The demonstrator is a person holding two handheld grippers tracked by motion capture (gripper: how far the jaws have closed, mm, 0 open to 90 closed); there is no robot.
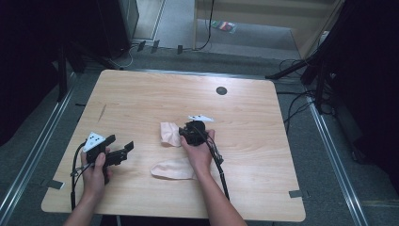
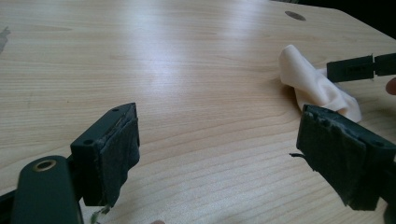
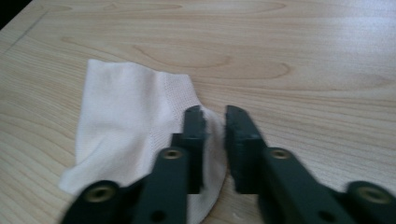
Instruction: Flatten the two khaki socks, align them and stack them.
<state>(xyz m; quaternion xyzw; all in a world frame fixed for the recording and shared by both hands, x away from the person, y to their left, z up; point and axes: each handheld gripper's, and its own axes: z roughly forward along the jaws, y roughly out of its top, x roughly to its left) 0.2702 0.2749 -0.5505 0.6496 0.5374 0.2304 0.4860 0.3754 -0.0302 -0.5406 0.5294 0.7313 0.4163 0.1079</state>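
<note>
One pale wooden table (image 1: pixel 141 94), grey floor (image 1: pixel 235 52)

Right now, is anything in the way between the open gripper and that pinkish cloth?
Nothing visible. Bare table lies between the left gripper and the cloth. The right gripper, nearly closed, is already at the cloth's edge.

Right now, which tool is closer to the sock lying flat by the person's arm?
The right tool. It sits just past the flat sock, with the right forearm lying along the sock's edge. The left tool rests farther off to the sock's left, over bare table.
</note>
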